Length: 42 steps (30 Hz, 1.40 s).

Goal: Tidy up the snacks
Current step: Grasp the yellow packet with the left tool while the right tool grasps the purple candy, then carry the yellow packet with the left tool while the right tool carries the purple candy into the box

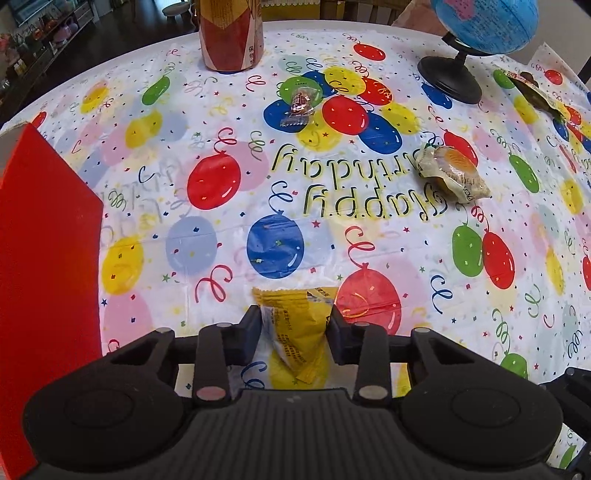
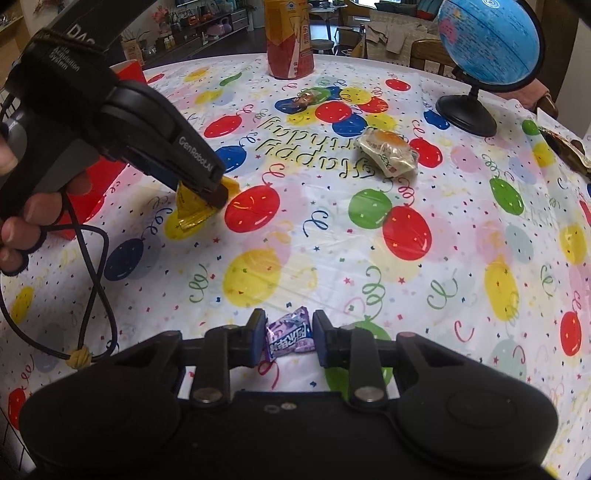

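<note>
Left claw point(image 1: 295, 328) pinching yellow packet point(image 1: 291, 332), right claw point(image 2: 290, 338) around purple candy point(image 2: 290, 338), red box point(image 1: 44, 258) beside, globe point(image 1: 480, 26) beyond.

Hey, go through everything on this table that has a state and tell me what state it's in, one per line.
Left gripper: shut on the yellow packet.
Right gripper: around the purple candy, small gap visible on one side.
Egg-print packet: sealed, lying flat, apart from both grippers.
Small clear-wrapped candy: wrapped, lying loose.
Dark packet: lying at the table edge.
Red box: beside left gripper; contents hidden.
Globe: upright.
Can: upright.
</note>
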Tool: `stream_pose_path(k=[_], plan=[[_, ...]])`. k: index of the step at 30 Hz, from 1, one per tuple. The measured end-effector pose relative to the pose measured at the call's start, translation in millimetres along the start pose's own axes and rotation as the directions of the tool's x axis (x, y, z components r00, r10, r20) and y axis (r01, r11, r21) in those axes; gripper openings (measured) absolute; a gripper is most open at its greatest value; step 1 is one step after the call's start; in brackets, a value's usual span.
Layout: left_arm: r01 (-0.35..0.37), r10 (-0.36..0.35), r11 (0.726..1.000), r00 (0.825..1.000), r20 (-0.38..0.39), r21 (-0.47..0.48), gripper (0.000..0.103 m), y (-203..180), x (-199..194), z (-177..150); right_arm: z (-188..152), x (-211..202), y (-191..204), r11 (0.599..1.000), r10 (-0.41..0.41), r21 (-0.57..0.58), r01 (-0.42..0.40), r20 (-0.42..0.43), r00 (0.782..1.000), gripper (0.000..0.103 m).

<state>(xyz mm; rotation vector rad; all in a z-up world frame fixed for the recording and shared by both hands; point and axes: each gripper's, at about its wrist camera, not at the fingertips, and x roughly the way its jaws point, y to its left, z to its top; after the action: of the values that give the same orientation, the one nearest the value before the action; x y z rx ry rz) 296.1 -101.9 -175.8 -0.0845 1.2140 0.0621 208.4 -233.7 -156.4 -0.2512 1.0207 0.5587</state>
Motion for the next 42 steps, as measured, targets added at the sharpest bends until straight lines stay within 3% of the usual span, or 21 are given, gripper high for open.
stream_pose_path(k=[12, 26, 42], plan=[[0.045, -0.045, 0.999, 0.999, 0.015, -0.002, 0.035, 15, -35, -25, -11, -38, 3, 0.992, -0.002, 0.123, -0.004, 0.046, 0.999, 0.024], [0.127, -0.127, 0.992, 0.984, 0.125, 0.011, 0.035, 42, -116, -44, 0, -99, 36, 0.979, -0.014, 0.205, -0.022, 0.173, 0.985, 0.024], [0.118, -0.113, 0.993, 0.961, 0.251, -0.007, 0.035, 115, -188, -63, 46, -128, 118, 0.989, 0.006, 0.137, -0.047, 0.29, 0.957, 0.024]])
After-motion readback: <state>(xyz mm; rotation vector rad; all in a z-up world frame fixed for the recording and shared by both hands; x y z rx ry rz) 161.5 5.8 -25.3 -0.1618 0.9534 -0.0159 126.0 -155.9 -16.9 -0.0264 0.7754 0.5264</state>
